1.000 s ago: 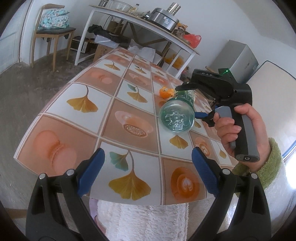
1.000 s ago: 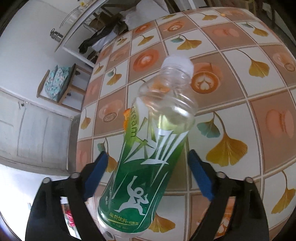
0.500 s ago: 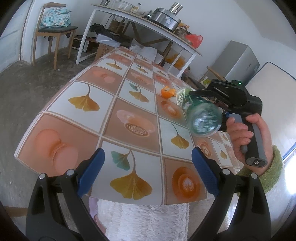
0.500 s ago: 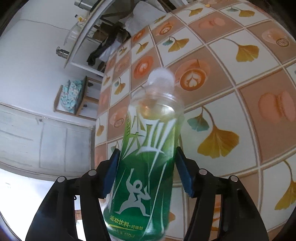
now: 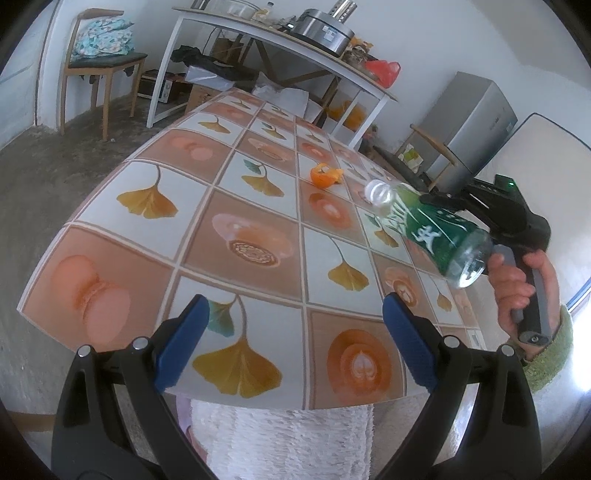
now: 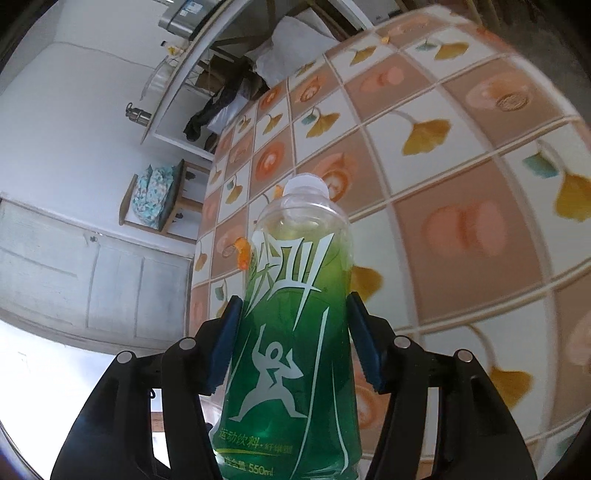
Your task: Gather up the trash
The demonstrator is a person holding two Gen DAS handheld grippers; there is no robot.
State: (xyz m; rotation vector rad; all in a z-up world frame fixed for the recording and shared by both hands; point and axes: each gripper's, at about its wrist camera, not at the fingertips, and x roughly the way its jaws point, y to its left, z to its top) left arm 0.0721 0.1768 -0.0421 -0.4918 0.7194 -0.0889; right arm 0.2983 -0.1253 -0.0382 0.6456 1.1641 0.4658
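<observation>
Far left in the left wrist view: wooden chair (image 5: 99,70) with a patterned cushion against the white wall. Behind the table, white shelf unit (image 5: 280,55) carrying a steel pot (image 5: 325,29) and a red bag (image 5: 384,70). Centre: table (image 5: 229,192) under a tiled cloth printed with ginkgo leaves and desserts. Near edge, bottom of view: left gripper (image 5: 295,339), blue pads spread wide apart, gripping nothing, hovering over the near table edge. Farther along the table, right of centre: orange peel (image 5: 325,175) lying on the cloth. Further right: green sports drink bottle (image 5: 432,229) raised off the table, tilted, white cap toward the peel, clear base toward the right. Clamped around it: right gripper (image 6: 295,343), blue pads pressed on both sides of the green label, seen close in the right wrist view. Far right: right hand (image 5: 517,291) wrapped round the grey handle, green cuff at the wrist. Beyond it, grey fridge (image 5: 469,125) by the wall.
</observation>
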